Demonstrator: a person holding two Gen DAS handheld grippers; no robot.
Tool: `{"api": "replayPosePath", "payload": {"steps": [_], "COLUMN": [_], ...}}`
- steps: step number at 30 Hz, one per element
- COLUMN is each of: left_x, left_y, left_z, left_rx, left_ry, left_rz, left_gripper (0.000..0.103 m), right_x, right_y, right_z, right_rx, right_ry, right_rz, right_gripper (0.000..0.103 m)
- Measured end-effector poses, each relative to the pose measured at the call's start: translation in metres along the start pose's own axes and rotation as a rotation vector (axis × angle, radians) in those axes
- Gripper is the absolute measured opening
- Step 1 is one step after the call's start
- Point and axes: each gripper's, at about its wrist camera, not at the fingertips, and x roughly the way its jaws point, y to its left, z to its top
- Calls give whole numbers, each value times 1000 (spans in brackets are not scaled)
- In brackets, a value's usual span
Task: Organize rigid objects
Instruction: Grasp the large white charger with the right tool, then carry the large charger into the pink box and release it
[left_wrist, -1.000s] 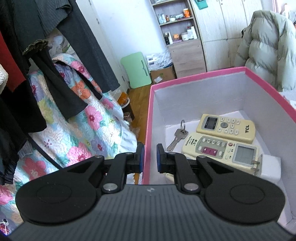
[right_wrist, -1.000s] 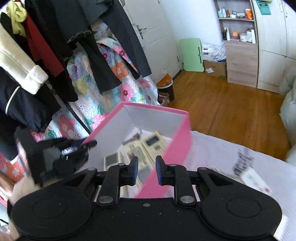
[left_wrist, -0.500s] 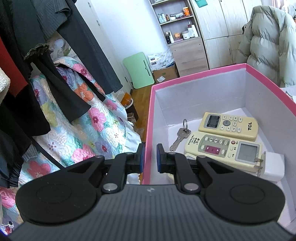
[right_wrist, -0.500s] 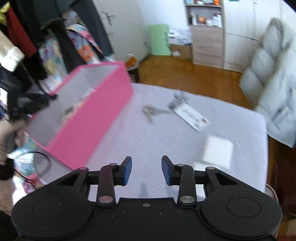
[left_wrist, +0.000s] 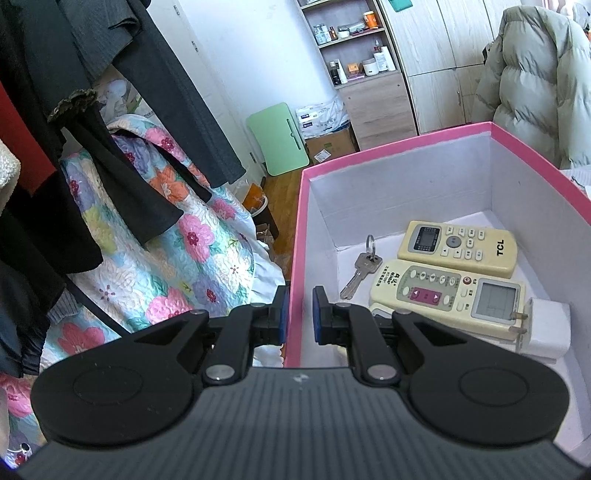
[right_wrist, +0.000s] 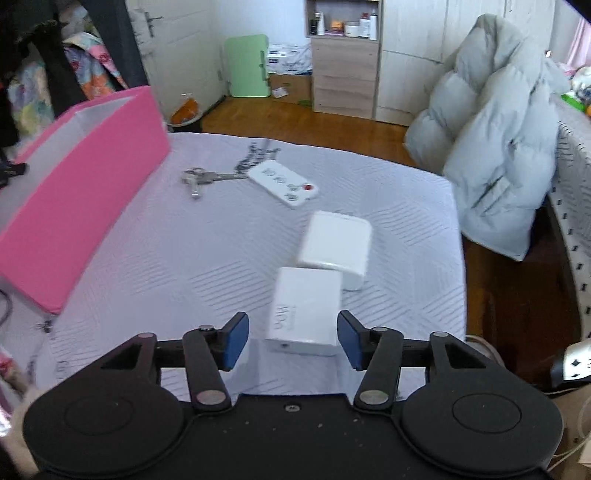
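Your left gripper (left_wrist: 298, 313) is clenched on the near-left wall of the pink box (left_wrist: 297, 236), one blue pad outside and one inside the white lining. Your right gripper (right_wrist: 293, 340) hovers low over the bed (right_wrist: 192, 258) with its jaws spread wide, holding nothing; the near white charger block (right_wrist: 304, 312) sits between the blue pads (right_wrist: 236, 338) without touching either.

The bedspread is pale lilac with a ribbed, quilted weave. The box is rigid card, pink outside, at the bed's left edge in the right wrist view. Inside it lie two cream remotes side by side, the far TCL remote (left_wrist: 458, 248) and the near remote (left_wrist: 448, 295), which rests on a white plug adapter (left_wrist: 546, 328) at the right; a silver key (left_wrist: 360, 272) lies to their left.

Out on the bed, a second white block (right_wrist: 336, 245) touches the first's far corner. Farther off lie a slim white remote (right_wrist: 282, 182) and a blurred key bunch (right_wrist: 201, 179).
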Motion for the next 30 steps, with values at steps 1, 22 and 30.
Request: {"api": "replayPosePath", "payload": {"steps": [1,22,30], "left_x": [0,-1,-1], "left_y": [0,2,4], "left_z": [0,-2,-2], "left_rx": [3,3,-13], "left_ry": [0,1,-5], "left_rz": [1,4,-10], "left_gripper": [11,11,11], "right_x": [3,-14,-44], "right_y": [-1,39,86], "right_z": [0,13,39], "right_rx": [-3,-66,-155], "right_ry": [2,-67,-160], "right_rz": [-12,77,175], "right_gripper": [60,54,54]}}
